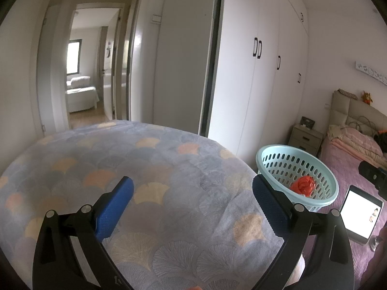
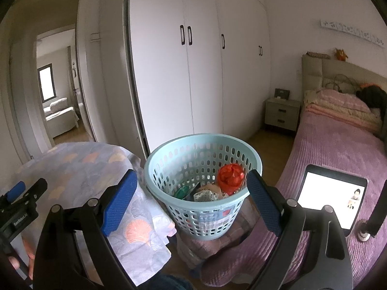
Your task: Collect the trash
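A: Entry. Trash is in the pale-blue perforated basket (image 2: 203, 181): an orange crumpled bag (image 2: 229, 177) against the right inner wall, with a green wrapper (image 2: 182, 192) and a dotted paper scrap (image 2: 205, 195) lower down. The basket sits between the patterned blanket (image 2: 79, 166) and the pink bed (image 2: 333, 145).

B: Fingers?

A: Right gripper (image 2: 191, 198) spread wide, blue pads either side of the basket, nothing held. Left gripper (image 1: 193, 203) likewise spread and empty, above the blanket (image 1: 121, 169).

B: Risks?

A: My judgement only. The basket seems perched on a soft folded bundle (image 2: 205, 246) (its footing is partly hidden), so a nudge from the right gripper's pad near the rim could tip it and spill the contents. The tablet (image 2: 331, 193) lies lit on the bed just beside the right pad; a sideways swing could knock it.

B: What differs between the views?

A: The right wrist view looks down into the basket, showing the wrapper, the scrap and the label on the outer wall; it also catches the left gripper at the far left edge. The left wrist view shows only the orange bag (image 1: 303, 185) inside the basket (image 1: 295, 169), but gives the full blanket top, where I see no loose trash.

B: Anything left to collect?

A: Cannot tell from these frames.
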`<state>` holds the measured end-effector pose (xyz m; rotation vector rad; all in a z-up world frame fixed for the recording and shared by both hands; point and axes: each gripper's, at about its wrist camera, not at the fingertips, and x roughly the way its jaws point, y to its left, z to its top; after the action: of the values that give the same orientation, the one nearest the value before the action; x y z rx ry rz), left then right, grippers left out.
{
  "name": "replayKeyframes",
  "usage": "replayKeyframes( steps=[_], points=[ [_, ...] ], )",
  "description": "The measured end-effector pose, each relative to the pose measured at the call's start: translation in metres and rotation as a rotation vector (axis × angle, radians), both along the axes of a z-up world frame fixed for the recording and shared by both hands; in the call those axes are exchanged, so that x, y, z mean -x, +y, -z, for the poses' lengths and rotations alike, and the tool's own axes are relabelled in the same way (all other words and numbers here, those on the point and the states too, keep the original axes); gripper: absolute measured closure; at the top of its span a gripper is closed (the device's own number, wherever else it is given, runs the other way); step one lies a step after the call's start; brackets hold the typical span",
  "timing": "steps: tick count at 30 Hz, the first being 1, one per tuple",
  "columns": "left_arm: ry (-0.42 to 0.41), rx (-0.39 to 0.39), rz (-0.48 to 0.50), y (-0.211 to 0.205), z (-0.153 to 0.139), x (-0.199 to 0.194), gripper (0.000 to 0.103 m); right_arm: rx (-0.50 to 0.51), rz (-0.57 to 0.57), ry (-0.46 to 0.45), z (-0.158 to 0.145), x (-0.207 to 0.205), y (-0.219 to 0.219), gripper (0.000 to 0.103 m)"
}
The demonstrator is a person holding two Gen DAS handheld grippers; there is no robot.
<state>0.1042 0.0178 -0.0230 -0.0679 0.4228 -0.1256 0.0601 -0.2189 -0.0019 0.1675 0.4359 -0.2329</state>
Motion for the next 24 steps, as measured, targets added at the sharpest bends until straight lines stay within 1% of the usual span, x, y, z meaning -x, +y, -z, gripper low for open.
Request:
replayKeyframes(
  steps=[18, 24],
  points=[
    [0.001, -0.003, 0.0, 0.0002, 0.0, -0.0009, 0.008, -0.025, -0.001, 0.002, -0.0008, -0.0001, -0.0029, 0.015],
    [0.002, -0.001, 0.001, 0.0015, -0.0005, -0.0011, 0.008, 0.008, 0.011, -0.007, -0.0028, 0.0016, 0.0002, 0.015]
  ],
)
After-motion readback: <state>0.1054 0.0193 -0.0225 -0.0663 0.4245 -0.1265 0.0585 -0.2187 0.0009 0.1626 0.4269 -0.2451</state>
